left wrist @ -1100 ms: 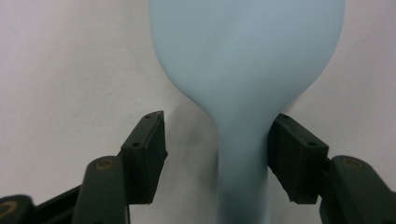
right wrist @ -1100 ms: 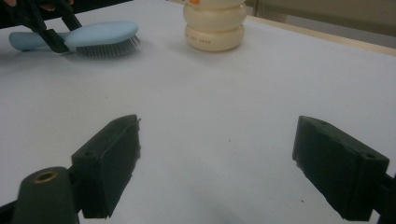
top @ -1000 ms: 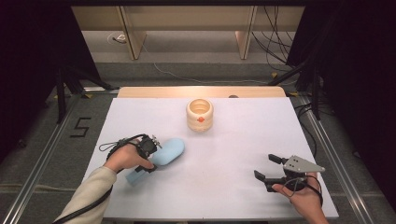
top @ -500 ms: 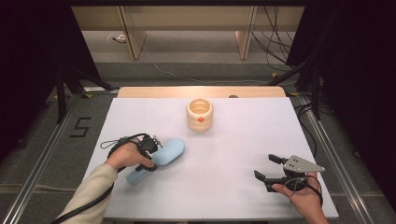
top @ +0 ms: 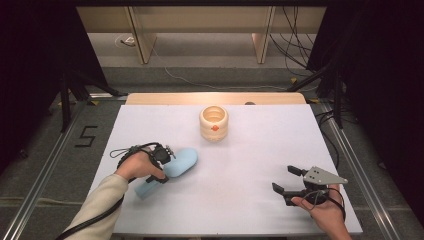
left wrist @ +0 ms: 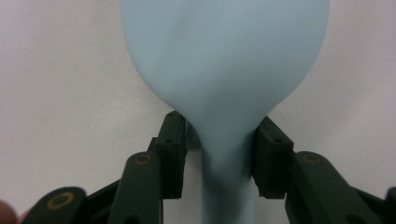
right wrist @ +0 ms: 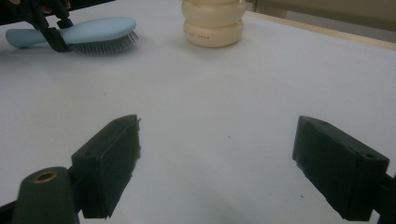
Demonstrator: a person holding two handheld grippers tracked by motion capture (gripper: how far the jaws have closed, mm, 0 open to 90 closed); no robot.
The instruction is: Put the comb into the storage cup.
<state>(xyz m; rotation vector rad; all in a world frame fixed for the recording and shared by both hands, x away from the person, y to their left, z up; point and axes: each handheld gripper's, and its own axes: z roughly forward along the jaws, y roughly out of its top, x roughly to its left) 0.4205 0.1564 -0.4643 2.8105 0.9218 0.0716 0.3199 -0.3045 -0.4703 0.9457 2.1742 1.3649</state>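
Near the left edge of the bench (top: 250, 210), towards its near corner, we see the left gripper (top: 165, 162) set over the neck of a pale blue hairbrush (top: 179, 162). From the left gripper view, its two black jaws flank the hairbrush (left wrist: 224, 84) where the handle narrows below the head; they have just been closing, and the right pad touches the plastic while we cannot tell whether the left one does. The brush lies flat with its bristles down, head pointing towards the middle of the bench, handle towards the near left corner.

At the near right corner, the right gripper (top: 289, 180) hovers just above the white surface, its jaws spread wide with nothing between them, as the right gripper view confirms (right wrist: 217, 163).

A cream ribbed pot (top: 214, 122) stands upright near the far edge, about midway along it, well apart from both grippers and the brush.
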